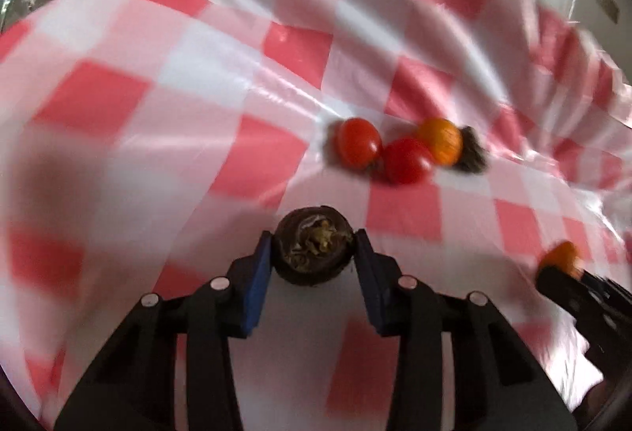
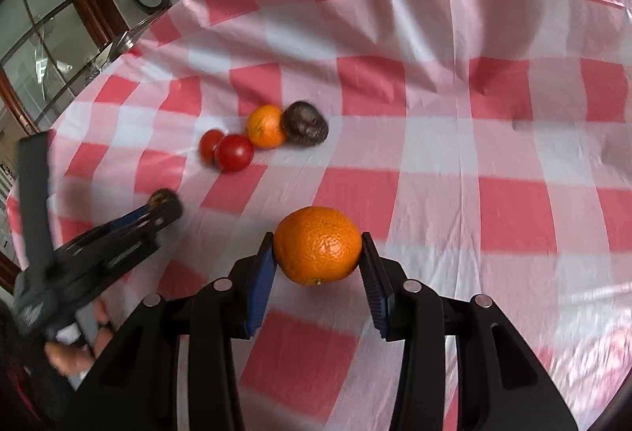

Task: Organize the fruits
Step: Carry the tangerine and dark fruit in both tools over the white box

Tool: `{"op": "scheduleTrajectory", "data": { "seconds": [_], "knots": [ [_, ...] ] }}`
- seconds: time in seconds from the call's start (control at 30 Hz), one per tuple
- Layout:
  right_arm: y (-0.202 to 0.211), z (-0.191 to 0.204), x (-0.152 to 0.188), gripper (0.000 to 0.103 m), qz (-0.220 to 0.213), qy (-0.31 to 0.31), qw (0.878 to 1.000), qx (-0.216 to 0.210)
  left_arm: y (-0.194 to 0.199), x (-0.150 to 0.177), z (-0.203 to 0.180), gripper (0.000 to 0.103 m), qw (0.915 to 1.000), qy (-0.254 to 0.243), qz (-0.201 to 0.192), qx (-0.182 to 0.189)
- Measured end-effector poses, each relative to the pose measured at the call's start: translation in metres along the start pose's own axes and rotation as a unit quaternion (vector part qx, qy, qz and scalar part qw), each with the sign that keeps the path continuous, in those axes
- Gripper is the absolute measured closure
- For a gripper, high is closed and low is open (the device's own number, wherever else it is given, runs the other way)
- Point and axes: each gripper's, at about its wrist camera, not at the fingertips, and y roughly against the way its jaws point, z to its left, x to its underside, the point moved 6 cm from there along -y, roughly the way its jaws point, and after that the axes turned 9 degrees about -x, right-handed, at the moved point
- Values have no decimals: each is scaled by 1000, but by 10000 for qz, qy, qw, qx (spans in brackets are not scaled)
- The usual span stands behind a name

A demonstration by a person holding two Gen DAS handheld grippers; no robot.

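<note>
From the left wrist camera, the left hand-held gripper point(image 1: 314, 253) pinches a dark brown, wrinkled fruit point(image 1: 314, 251) between its two blue pads point(image 1: 258, 273), which press on the fruit's left and right sides; the fruit's dried stem end faces the camera. It sits over the red-and-white checked cloth point(image 1: 158, 95) that covers the table. Beyond the held fruit, further along the cloth, lies a small cluster: two red tomatoes point(image 1: 357, 148) touching one another, a small orange fruit point(image 1: 440, 146) touching the nearer tomato, and a dark fruit point(image 1: 472, 154) just behind the orange one, partly hidden by it. At the right edge of this view, well to the right of the cluster, the right hand-held gripper point(image 1: 561, 265) shows in blur with something orange at its tip. From the right wrist camera, the right hand-held gripper point(image 2: 318, 255) is narrowed onto a large orange point(image 2: 318, 245), its blue pads point(image 2: 260, 285) pressing on the fruit's two sides above the checked cloth. Beyond the orange and to its left lies the same cluster, with the tomatoes on the left, the small orange fruit in the middle and the dark wrinkled fruit on the right. Left of the orange, the left hand-held gripper appears blurred, a dark fruit at its tip, with the person's hand point(image 2: 75, 348) gripping its handle.
</note>
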Motion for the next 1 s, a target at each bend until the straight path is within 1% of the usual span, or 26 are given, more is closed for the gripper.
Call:
{"op": "scheduleTrajectory", "data": {
  "seconds": [0.1,0.2,0.27,0.3,0.37,0.47,0.67,0.87,1.0],
  "knots": [
    [11,13,18,61,34,68,10000,-41,34,27,11,62,9998,131,-132,38],
    [26,28,40,61,35,66,9999,-113,70,59,31,62,9985,490,-161,169],
    [39,41,56,61,15,174,9998,-124,95,81,46,62,9976,646,-214,163],
    [45,48,65,61,2,270,9996,-82,104,86,46,62,9975,655,-234,132],
    [61,60,85,61,-44,480,9988,40,123,109,55,61,9980,577,-214,110],
    [84,70,112,61,-91,607,9980,121,146,137,66,61,9987,447,-186,127],
    [117,88,157,61,-86,861,9959,280,168,180,75,61,9987,400,-160,258],
    [129,114,188,61,-14,1190,9924,295,189,212,90,61,9990,310,-217,253],
    [135,139,205,61,17,1484,9886,250,204,228,111,61,9986,382,-294,203]
  ]
}}
